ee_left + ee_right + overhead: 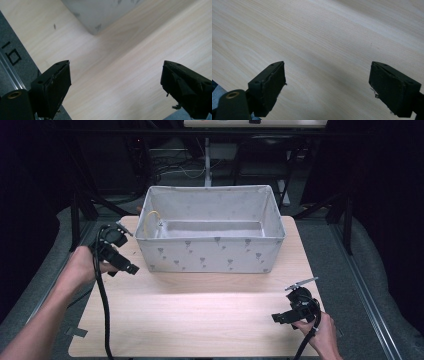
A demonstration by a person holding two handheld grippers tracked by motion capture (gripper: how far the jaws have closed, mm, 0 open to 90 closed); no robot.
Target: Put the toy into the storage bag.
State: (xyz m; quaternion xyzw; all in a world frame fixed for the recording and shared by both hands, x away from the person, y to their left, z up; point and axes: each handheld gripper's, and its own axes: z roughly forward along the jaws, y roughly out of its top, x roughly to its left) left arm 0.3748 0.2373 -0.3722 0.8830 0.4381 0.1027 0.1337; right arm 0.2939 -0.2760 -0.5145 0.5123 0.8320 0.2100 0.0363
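Note:
A pale grey fabric box (210,251) with small dark marks stands at the back middle of the light wooden table (200,310). A thin yellow loop (150,220) lies against its inner left wall. My left gripper (127,267) hangs just left of the box's near left corner, open, with only bare wood between its jaws. In the left gripper view (115,72) that box corner (100,17) rises ahead. My right gripper (277,317) rests near the table's front right, pointing left, open over plain wood (328,72).
Grey carpet (45,285) surrounds the table. Black stand legs (75,220) and cables crowd the dark space behind the box. A metal rail (365,295) runs along the right side. A black cable (102,310) trails from the left gripper across the table's front left.

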